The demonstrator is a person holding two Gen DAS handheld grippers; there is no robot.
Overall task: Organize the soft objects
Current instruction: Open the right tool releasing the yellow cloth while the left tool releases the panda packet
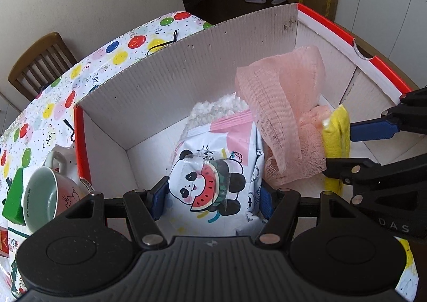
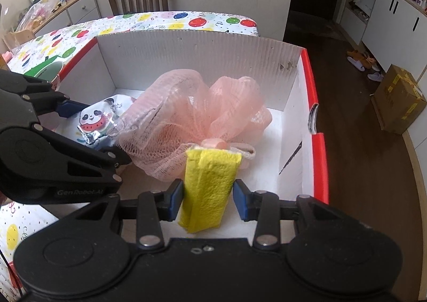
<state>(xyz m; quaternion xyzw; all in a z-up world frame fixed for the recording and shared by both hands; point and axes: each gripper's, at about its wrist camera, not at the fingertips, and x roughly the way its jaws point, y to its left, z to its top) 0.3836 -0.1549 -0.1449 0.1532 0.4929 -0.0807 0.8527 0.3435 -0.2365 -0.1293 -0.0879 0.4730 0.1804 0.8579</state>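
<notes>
A tilted cup [image 1: 42, 195] was seen on the dotted tablecloth [image 1: 112, 61] at far left, just outside the white box [image 1: 186, 72]. Inside the box, the panda wipes pack [image 1: 210, 168] was gripped by the left gripper [image 1: 212, 195]. Next lay the pink mesh sponge [image 2: 186, 115]. Further right, the yellow cloth [image 2: 208, 189] was pinched narrowly by the right gripper [image 2: 208, 199].

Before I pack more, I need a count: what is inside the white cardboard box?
Inside the box: a panda wipes pack, a pink mesh sponge, a yellow cloth and something white and fluffy behind the pack. Anything beneath them is covered.
</notes>
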